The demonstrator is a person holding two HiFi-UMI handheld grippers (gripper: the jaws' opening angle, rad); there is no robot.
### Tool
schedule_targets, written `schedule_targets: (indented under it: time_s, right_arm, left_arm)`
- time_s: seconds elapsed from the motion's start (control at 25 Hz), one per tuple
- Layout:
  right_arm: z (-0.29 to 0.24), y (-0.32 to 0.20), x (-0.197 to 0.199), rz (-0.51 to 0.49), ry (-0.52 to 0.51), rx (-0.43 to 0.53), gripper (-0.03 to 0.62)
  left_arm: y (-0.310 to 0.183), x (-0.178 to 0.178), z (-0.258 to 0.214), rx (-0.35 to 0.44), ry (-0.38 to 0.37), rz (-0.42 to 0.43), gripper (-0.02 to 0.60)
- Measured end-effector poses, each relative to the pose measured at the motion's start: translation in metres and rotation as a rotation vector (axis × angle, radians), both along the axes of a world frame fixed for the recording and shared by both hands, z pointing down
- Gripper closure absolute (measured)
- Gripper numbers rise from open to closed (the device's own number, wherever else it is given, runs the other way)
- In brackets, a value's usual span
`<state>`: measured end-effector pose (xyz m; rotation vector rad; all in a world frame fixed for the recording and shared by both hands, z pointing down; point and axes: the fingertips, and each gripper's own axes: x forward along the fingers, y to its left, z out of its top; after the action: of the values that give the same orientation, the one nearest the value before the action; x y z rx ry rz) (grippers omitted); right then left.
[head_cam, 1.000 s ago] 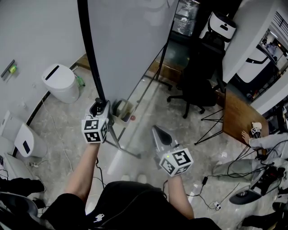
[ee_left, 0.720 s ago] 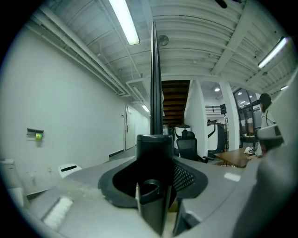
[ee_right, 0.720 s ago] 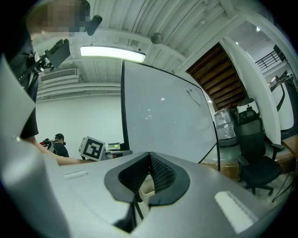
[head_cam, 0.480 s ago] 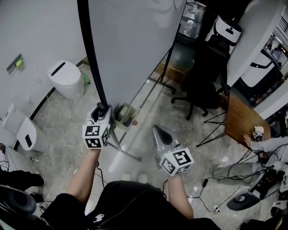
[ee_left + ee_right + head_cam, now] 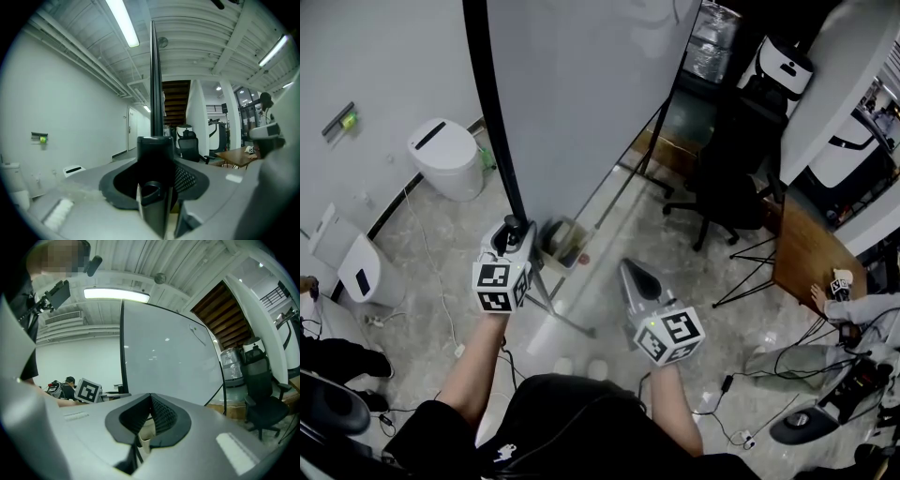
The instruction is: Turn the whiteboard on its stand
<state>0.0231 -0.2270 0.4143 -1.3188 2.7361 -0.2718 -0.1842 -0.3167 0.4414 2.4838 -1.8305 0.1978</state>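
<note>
Left gripper clamped on the black board edge — it runs upright, with the board spreading toward 1 o'clock. Right gripper pinched empty at 4 o'clock, well apart — left looks the nearer hand for the swing.

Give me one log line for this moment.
left gripper: shut on whiteboard frame | right gripper: shut, empty, apart from whiteboard

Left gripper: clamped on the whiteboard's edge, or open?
Clamped: the left gripper has its jaws pressed against both sides of the black whiteboard frame.
</note>
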Motion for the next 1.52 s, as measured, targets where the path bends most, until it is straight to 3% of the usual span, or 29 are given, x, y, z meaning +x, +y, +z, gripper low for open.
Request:
schedule_targets:
  time_s: [1.08,1.16,1.52]
  right_arm:
    - [0.004,-0.018,-0.003,-0.032,0.006,-0.004,0.585]
    - [0.005,-0.018,-0.007,-0.041,0.006,-0.004,0.586]
    - [0.005,-0.020,-0.008,-0.051,-0.004,-0.006,0.585]
  left_arm:
    - [0.004,0.001,-0.002,0.051,-0.027,0.024,0.374]
    - [0.005,-0.001,-0.005,0.059,-0.025,0.024,0.343]
    - [0.015,-0.004,-0.039,0.155,-0.016,0.011,0.321]
